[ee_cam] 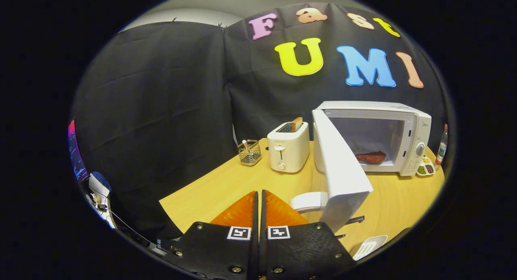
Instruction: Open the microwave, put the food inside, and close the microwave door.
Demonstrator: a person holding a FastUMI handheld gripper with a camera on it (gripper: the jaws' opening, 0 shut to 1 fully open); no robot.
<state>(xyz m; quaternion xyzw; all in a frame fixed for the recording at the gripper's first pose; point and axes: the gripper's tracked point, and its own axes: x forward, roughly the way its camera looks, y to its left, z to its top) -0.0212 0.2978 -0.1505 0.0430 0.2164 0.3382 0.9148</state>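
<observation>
Gripper: the gripper has its two fingers pressed together with barely a slit between them and nothing held; they hang over the near part of the wooden table.
White dish: a white plate or bowl sits just ahead of the fingers, partly hidden behind the door's free edge; I cannot tell if anything lies in it.
Near clutter: a white slotted utensil and a small dark handle-like piece lie on the table by the door's lower corner.
Door: the microwave door is swung wide open, hinged at the oven's left side, its free edge reaching out toward the fingers.
Food: the reddish-brown piece of food already rests on the floor of the microwave cavity, well back from the sill.
Stage, as I judge it: only the closing is left.
Risk, dish: a push started low on the door could sweep the white dish or the utensil along the table.
Risk, slip: closed fingers pushing on a smooth white panel may slide off, leaving the door ajar.
Risk, shove: too hard a push could shift the whole oven toward the small condiment tray and bottle beside it.
Risk, neighbour: the toaster with its slice of toast stands just left of the hinge; a wide approach could clip it.
Farther: a wire basket stands left of the toaster, well clear.
</observation>
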